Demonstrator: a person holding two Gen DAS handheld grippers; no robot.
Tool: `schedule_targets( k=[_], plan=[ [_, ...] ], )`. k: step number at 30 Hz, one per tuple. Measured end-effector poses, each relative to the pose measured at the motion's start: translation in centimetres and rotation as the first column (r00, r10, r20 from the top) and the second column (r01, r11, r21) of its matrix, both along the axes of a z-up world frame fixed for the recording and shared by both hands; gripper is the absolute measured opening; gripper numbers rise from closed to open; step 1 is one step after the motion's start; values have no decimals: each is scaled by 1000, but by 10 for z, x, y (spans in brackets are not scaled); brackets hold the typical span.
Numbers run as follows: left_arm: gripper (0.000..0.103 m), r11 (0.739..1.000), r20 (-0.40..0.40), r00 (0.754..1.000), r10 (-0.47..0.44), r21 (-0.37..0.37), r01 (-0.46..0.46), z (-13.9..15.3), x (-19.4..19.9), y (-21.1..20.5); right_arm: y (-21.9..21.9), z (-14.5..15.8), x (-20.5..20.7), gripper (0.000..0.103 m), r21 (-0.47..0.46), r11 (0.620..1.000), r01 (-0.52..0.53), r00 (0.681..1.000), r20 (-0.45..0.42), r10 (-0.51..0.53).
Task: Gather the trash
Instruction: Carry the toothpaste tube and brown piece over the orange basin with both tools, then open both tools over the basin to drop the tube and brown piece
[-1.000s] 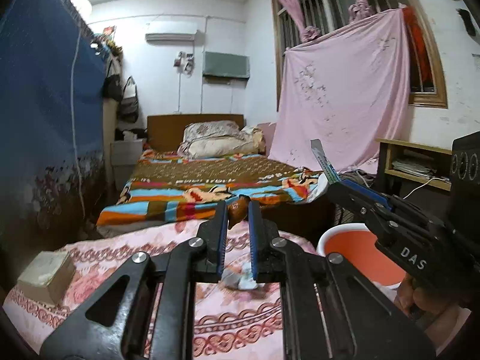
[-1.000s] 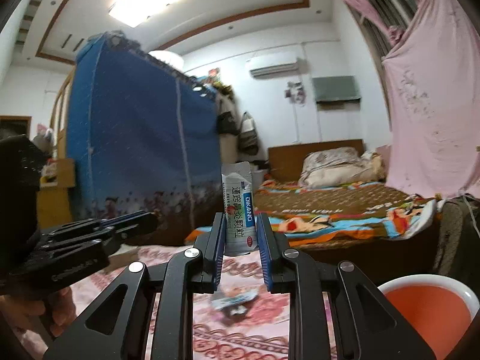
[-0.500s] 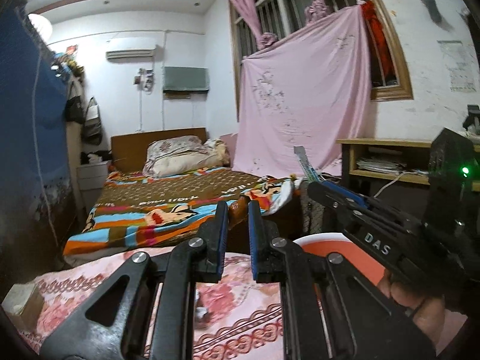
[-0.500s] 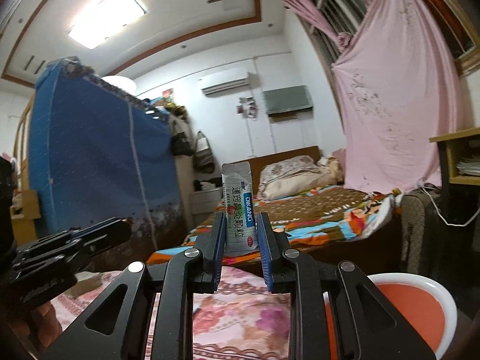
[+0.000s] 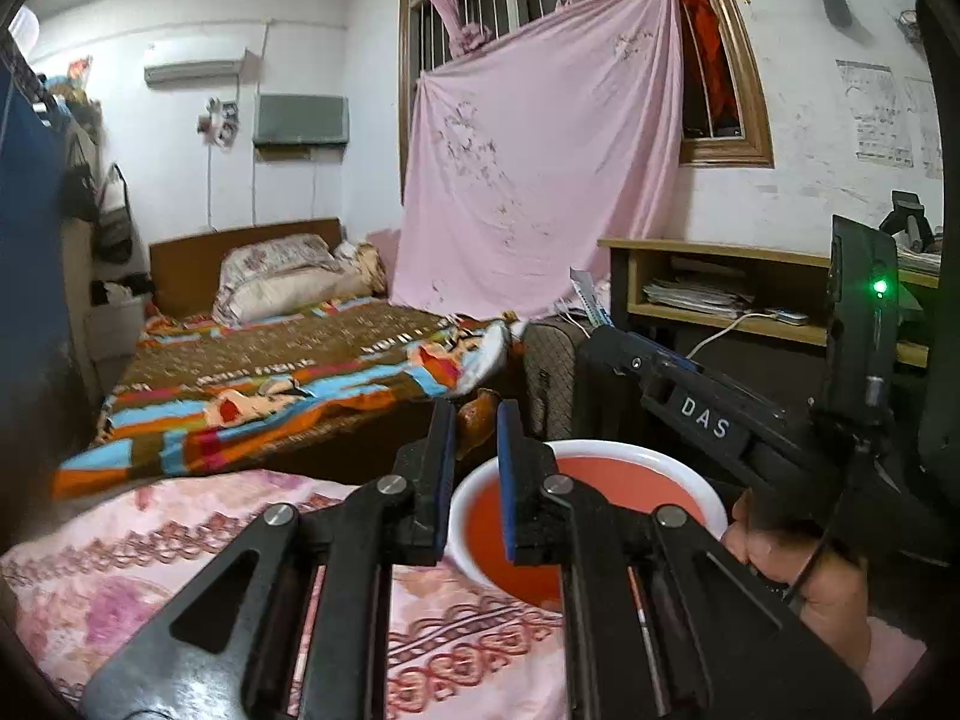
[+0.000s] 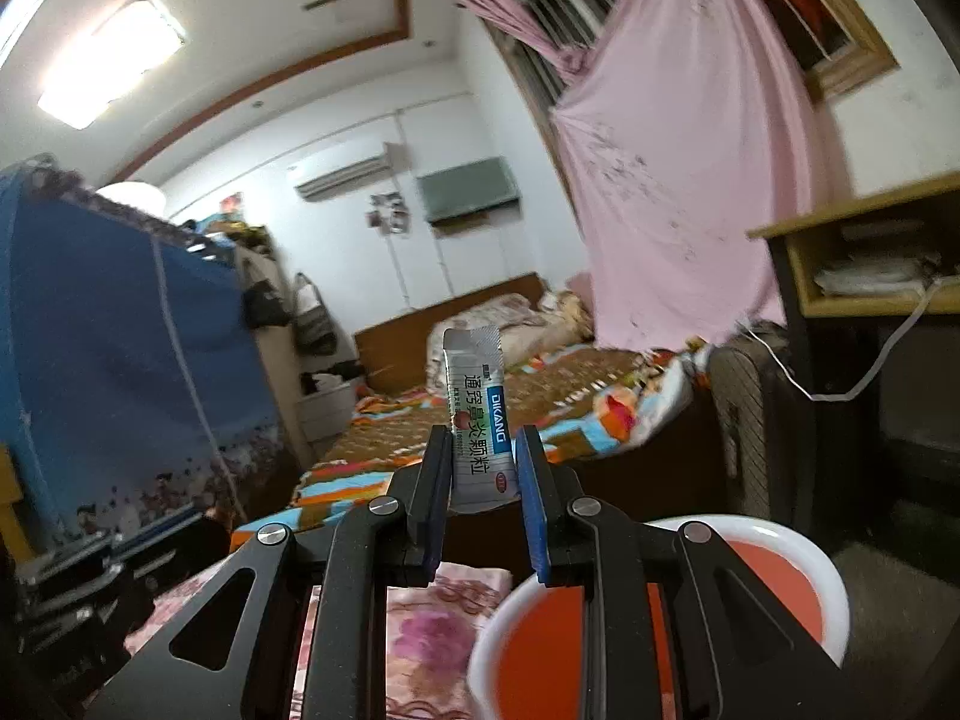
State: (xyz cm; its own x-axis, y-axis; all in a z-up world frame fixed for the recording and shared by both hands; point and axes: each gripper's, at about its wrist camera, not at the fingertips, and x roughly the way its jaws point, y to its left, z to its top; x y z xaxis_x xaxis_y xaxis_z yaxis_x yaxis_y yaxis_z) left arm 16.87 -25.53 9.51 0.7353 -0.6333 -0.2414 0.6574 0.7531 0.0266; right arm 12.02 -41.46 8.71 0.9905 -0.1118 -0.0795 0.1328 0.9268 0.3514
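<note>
My left gripper (image 5: 473, 420) is shut on a small brown scrap (image 5: 475, 417) held between its fingertips, at the near left rim of an orange bin with a white rim (image 5: 630, 455). My right gripper (image 6: 482, 457) is shut on a white medicine sachet (image 6: 480, 420) that stands upright between its fingers, above the left edge of the same bin (image 6: 774, 540). The right gripper also shows in the left wrist view (image 5: 591, 333), with the sachet (image 5: 585, 294) sticking out of it, beyond the bin.
A pink patterned cloth (image 5: 180, 546) covers the surface to the left of the bin. A bed with a striped blanket (image 5: 288, 372) lies behind. A wooden shelf (image 5: 720, 294) and a pink sheet (image 5: 540, 180) stand at the right. A blue wardrobe (image 6: 120, 360) stands at the left.
Both grippers have swung to the right, off the pink cloth and toward the orange bin, which now sits under their tips. Each still holds its piece.
</note>
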Motion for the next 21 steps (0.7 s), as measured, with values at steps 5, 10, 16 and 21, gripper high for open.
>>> schedule_targets(
  k=[5, 10, 16, 21],
  plan=[
    [0, 999, -74, 996, -42, 6, 42, -6, 9, -19, -18, -9, 1, 21, 52, 997, 50, 997, -54, -47],
    [0, 998, -161, 985, -60, 21, 64, -14, 22, -39, -28, -16, 3, 21, 77, 994, 76, 992, -107, -68],
    [0, 997, -301, 952, -58, 25, 69, -24, 45, -58, -37, -23, 7, 22, 104, 991, 88, 986, -153, -72],
    [0, 998, -387, 920, -58, -14, 57, -27, 58, -59, -37, -27, 10, 22, 120, 989, 88, 982, -179, -65]
  ],
)
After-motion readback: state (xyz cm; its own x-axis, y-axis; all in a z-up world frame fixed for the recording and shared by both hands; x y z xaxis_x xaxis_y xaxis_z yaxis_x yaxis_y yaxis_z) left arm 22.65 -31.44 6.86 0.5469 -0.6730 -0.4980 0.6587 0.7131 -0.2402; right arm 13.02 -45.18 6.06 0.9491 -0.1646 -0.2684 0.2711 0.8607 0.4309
